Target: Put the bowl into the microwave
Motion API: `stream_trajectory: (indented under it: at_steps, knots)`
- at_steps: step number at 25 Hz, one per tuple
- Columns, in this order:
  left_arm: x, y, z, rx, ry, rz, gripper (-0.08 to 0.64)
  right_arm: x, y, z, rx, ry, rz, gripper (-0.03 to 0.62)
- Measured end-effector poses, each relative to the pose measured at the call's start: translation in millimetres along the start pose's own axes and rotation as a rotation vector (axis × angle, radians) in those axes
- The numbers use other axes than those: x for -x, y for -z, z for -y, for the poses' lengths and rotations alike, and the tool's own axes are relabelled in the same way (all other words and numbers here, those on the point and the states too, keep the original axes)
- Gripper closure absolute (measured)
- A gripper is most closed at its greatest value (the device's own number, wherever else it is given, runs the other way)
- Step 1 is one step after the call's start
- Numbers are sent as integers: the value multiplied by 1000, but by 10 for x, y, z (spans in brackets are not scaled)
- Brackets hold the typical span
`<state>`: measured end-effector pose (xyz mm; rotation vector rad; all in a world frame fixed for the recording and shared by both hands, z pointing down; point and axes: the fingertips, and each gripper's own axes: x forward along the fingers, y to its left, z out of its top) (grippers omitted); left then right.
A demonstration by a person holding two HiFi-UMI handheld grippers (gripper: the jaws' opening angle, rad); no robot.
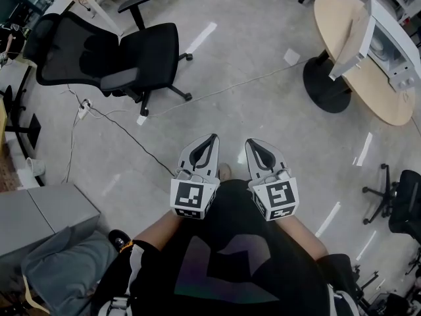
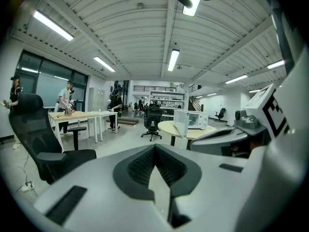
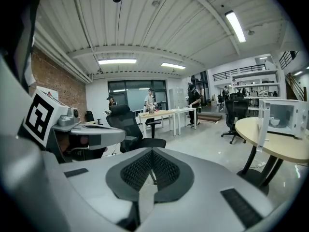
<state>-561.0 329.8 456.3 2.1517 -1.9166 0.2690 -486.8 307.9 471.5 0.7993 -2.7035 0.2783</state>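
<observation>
left tongs point(image 1: 209, 141) together, empty | right tongs point(image 1: 254, 145) together, empty | microwave point(image 1: 389, 52), door open, on surface point(image 1: 337, 13) well ahead-right | right tongs nearer

Left gripper point(image 1: 212, 140) and right gripper point(image 1: 252, 143) hover side by side, well apart from the microwave point(image 1: 389, 50).

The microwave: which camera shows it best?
The right gripper view: the microwave faces it, open, its inside visible. The head view shows just its top from above; the left gripper view shows it small.
</observation>
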Motion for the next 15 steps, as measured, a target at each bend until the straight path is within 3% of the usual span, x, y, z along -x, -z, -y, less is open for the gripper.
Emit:
stream_trajectory:
  at_steps: [15]
  knots:
    - [-195, -90, 6, 10, 7, 23, 512, -60, -84, 197, 0, 10, 6, 577]
